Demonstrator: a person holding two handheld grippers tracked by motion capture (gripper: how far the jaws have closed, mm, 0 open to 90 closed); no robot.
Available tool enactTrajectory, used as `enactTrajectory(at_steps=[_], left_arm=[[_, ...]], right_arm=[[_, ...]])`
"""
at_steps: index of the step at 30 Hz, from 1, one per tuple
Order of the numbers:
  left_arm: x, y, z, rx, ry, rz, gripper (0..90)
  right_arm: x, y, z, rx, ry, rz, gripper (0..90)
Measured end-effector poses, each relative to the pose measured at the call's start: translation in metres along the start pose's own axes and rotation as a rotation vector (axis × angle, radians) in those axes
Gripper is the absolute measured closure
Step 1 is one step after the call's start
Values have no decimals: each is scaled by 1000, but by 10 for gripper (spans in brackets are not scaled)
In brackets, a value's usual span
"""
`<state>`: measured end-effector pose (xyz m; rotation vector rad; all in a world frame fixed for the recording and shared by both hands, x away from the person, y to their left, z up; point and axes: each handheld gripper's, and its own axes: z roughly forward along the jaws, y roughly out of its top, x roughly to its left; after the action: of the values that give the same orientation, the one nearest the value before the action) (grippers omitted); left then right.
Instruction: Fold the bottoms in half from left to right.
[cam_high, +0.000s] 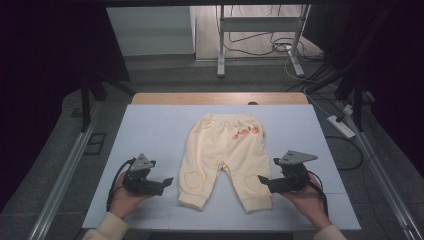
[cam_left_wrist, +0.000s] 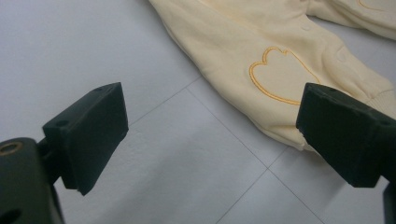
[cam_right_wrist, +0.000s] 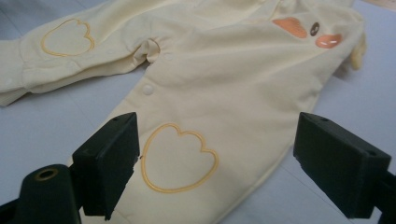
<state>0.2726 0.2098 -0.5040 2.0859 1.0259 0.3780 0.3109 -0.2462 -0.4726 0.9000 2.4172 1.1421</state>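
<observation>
A pair of pale yellow baby pants lies flat on the white mat, waistband away from the person, legs toward them. Heart patches mark both knees, and orange prints sit near the waist. My left gripper is held open just left of the left leg cuff, its jaws wide apart over the mat. At the outer edge of the right leg, my right gripper is open too, its jaws spread over the heart patch. Neither holds anything.
The mat covers a wooden table. Metal rails run along both sides. A power strip and cables lie on the floor at the right, and a stand's legs are behind the table.
</observation>
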Motion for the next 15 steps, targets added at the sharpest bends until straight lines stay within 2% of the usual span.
enactTrajectory(at_steps=[4,8,11,15], left_arm=[[0,0,1,5,0,3,90],[-1,1,1,8,0,10,90],[0,0,1,9,0,9,90],[-1,1,3,14,0,13,90]], right_arm=[[4,5,5,0,12,-7,149],[13,13,12,-20,59,-7,150],[17,15,17,-13,65,-24,150],[20,18,21,-11,77,-25,151]])
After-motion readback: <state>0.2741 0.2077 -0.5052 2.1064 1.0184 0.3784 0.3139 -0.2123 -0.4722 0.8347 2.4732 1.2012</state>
